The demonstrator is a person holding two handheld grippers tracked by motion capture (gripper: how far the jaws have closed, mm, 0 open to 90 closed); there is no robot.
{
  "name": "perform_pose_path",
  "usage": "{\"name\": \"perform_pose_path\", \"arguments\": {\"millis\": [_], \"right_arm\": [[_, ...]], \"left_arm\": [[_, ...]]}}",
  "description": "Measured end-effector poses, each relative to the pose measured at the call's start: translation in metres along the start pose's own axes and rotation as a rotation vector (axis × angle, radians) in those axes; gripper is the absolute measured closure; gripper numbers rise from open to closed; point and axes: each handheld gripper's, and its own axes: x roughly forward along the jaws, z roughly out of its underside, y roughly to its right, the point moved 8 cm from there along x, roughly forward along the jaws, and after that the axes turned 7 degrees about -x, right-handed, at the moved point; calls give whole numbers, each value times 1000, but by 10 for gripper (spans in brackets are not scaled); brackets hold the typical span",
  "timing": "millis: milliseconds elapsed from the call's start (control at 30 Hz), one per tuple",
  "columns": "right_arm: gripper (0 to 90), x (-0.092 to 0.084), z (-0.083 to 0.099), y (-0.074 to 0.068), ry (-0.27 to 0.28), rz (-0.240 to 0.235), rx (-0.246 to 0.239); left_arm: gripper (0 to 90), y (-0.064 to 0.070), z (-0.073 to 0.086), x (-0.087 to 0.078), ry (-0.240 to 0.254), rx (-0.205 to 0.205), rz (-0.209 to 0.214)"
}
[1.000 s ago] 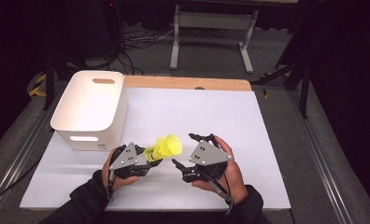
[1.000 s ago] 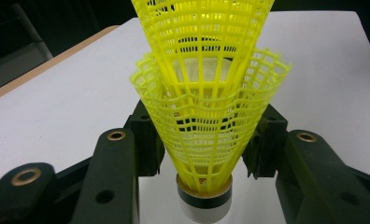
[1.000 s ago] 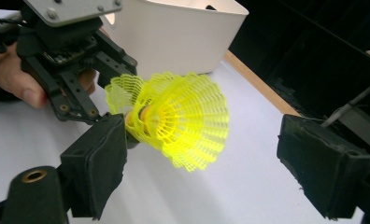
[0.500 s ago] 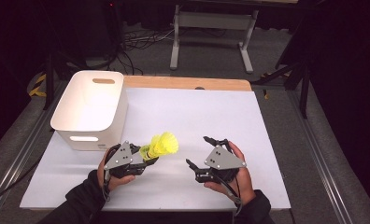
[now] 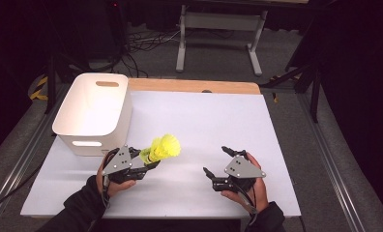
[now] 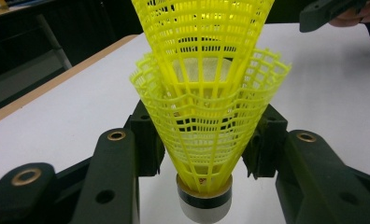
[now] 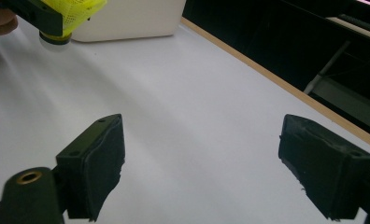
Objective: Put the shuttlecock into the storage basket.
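My left gripper (image 5: 146, 163) still clamps the 2 nested yellow shuttlecocks (image 5: 161, 148) near the white bin (image 5: 94, 112), while my right gripper (image 5: 217, 164), jaws apart, has drifted away rightward.

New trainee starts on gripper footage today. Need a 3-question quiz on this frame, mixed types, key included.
1. True or false: the left gripper is clamped on a stack of yellow shuttlecocks.
2. What is between the jaws of the right gripper? A) a shuttlecock B) nothing C) the bin's rim
3. In the high view, on which side of the white table does the white bin sit, and is anything visible inside it?

Key
1. True: the pads press on the mesh skirt from both sides, cork end toward the camera.
2. B: the jaws stand wide apart over bare table.
3. The far left; nothing is visible inside.
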Motion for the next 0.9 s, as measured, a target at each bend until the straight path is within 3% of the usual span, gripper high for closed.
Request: {"name": "perform_pose_path", "arguments": {"millis": [400, 900], "right_arm": [[151, 2, 19, 1, -32, 5, 15], [152, 11, 25, -6, -58, -44, 15]], "left_arm": [[557, -9, -7, -15, 30, 0, -35], [557, -22, -14, -31, 62, -13, -75]]}}
